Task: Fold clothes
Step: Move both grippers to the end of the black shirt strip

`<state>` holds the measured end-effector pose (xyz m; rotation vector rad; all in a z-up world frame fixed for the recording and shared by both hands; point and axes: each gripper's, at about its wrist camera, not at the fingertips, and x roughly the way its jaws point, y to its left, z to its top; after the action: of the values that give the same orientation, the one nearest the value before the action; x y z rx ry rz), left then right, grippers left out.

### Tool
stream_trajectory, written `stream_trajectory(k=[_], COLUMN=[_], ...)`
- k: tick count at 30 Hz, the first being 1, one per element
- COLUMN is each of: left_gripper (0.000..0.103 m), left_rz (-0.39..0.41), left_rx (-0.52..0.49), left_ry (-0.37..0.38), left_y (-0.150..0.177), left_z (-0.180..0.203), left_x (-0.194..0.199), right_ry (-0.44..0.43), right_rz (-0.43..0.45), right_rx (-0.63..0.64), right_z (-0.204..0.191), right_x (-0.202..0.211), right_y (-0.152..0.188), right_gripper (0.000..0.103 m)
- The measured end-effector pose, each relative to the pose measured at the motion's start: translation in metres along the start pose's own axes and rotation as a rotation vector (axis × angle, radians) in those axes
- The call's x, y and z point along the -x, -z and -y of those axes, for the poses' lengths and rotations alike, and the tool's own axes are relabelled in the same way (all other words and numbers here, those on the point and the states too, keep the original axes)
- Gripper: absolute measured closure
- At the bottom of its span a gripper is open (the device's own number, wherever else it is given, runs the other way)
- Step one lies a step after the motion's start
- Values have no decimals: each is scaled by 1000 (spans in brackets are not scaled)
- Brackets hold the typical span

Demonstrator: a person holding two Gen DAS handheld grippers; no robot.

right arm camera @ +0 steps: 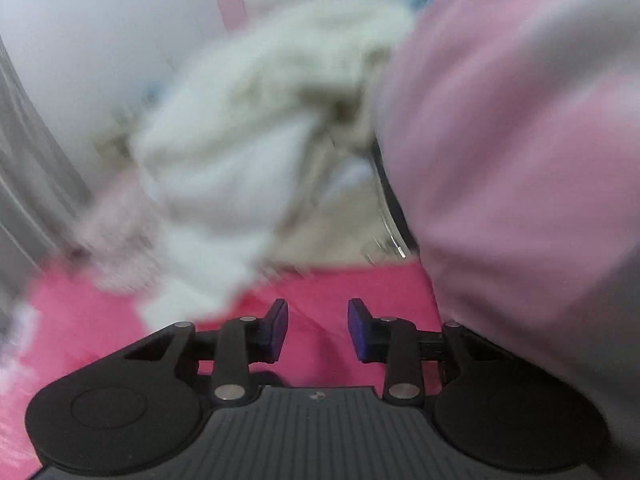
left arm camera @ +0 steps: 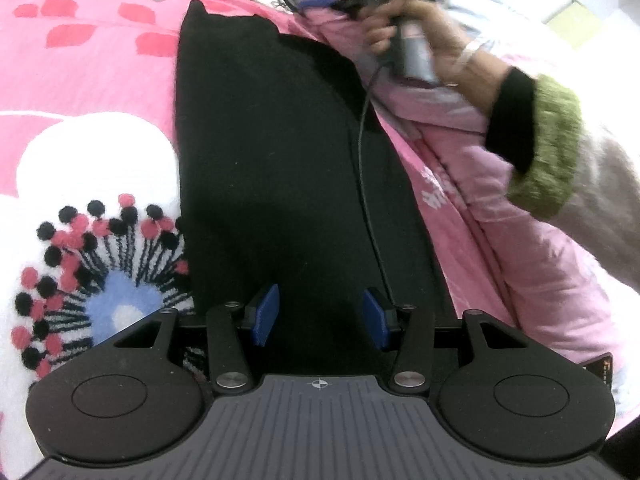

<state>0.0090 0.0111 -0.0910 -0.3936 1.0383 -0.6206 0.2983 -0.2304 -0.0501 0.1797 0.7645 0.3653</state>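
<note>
left gripper (left arm camera: 320, 316) agape, black garment (left arm camera: 272, 160), pink blanket (left arm camera: 92, 72)

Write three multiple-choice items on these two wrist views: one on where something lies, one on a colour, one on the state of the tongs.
1. Where does the black garment lie?
A. Ahead of the left tongs, on the pink flowered blanket
B. On a chair
C. In a basket

2. What colour is the cuff of the sleeve?
A. Red
B. Green
C. Blue

3. How do the right tongs stand?
A. Shut on a sock
B. Shut on nothing
C. Open, with nothing between them

Answers:
1 A: it stretches away from the pads over the blanket.
2 B: the knit cuff is green.
3 C: a clear gap shows pink blanket.
</note>
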Motion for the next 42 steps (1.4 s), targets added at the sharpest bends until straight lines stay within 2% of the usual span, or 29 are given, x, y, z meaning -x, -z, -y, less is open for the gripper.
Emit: stream_trajectory(k=[4, 9, 10, 14, 17, 19, 21, 23, 27, 29, 33, 35, 40, 42], left_gripper=[55, 53, 52, 50, 49, 49, 49, 49, 49, 49, 49, 41, 10, 7], left_rz=[11, 65, 67, 101, 156, 156, 108, 52, -108, -192, -293, -309, -308, -306], left_rx=[-32, -85, -94, -219, -271, -247, -247, -292, -482, -531, -488, -481, -417, -384], left_ry=[-31, -114, -127, -186, -231, -211, -188, -183, -255, -306, -408, -478, -605, -634], left_y=[-2, -4, -3, 3, 13, 19, 30, 43, 81, 101, 119, 125, 123, 122], left_z=[6, 10, 10, 26, 35, 38, 45, 57, 89, 100, 102, 102, 101, 98], left_x=[6, 33, 43, 66, 79, 82, 82, 79, 53, 38, 9, 0, -5, -5], right_ry=[23, -32, -34, -8, 9, -13, -6, 26, 10, 7, 34, 37, 31, 30], right_rz=[108, 249, 272, 340, 357, 262, 83, -68, -286, -369, -450, -446, -424, -410], right_rx=[245, 347, 356, 404, 408, 334, 297, 319, 332, 337, 346, 262, 264, 255], right_z=[-31, -55, -58, -70, -72, -70, -73, -80, -89, -93, -95, -88, -86, -85], right_x=[69, 155, 170, 242, 307, 341, 357, 356, 324, 308, 286, 282, 284, 287], right_y=[0, -6, -7, -11, -9, 2, 33, 88, 217, 270, 330, 337, 337, 337], right_gripper=[62, 37, 35, 36, 39, 43, 47, 54, 83, 85, 87, 87, 87, 87])
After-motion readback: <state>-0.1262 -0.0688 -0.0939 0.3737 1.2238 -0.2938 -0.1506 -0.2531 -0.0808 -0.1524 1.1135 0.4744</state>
